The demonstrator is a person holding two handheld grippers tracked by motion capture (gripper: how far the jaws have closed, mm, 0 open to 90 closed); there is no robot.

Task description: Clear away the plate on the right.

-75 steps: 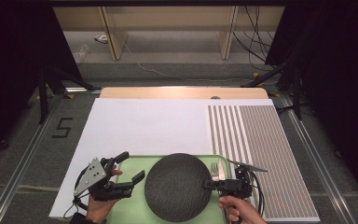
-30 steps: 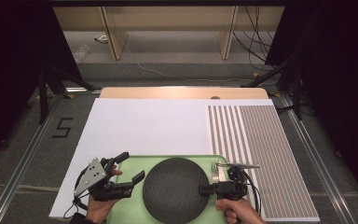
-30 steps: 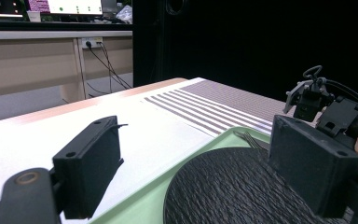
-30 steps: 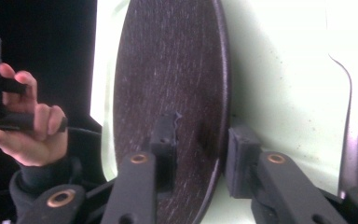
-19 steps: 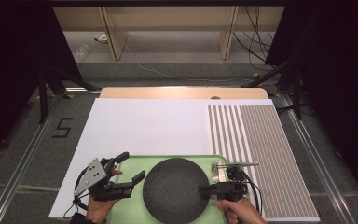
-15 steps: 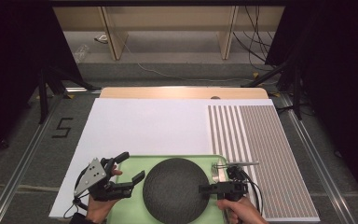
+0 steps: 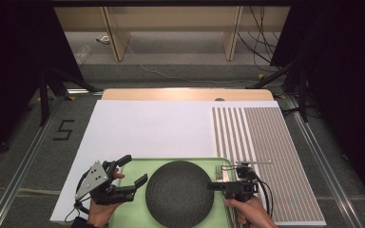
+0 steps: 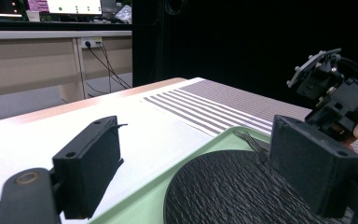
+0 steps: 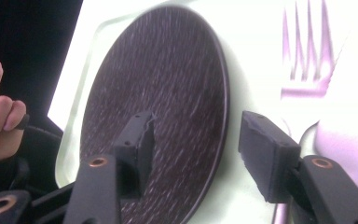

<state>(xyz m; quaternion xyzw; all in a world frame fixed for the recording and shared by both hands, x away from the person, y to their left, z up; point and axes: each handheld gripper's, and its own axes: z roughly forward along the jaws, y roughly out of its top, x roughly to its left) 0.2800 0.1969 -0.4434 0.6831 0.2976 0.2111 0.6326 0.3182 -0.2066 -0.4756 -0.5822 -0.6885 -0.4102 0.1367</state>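
Resting place of the plate: the dark round plate (image 7: 179,192) is lying flat on the pale green tray (image 7: 138,164), filling the tray's middle and near part
Tray: sitting at the near edge of the white table (image 7: 147,128), with a striped mat (image 7: 261,142) lying just to its right
Fork: a fork (image 9: 307,51) is lying on the tray just beside the plate's right rim, tines pointing away from the person; in the right gripper view it is looking washed out and pinkish
Right hand-held gripper (image 7: 217,186): pointing left at the plate's right edge, its jaws standing partly apart and having just been opening; in the right gripper view (image 9: 193,154) one jaw is hovering over the plate's dark ribbed face and the other over the tray beyond the rim, so the rim is lying between them, and the pads are not pressing on it
Left hand-held gripper (image 7: 135,173): hanging just left of the plate, jaws spread wide, gripping nothing; in the left gripper view (image 8: 209,172) the plate's edge is lying below the open jaws
Hands: each hand-held gripper is being held from the bottom of the high view
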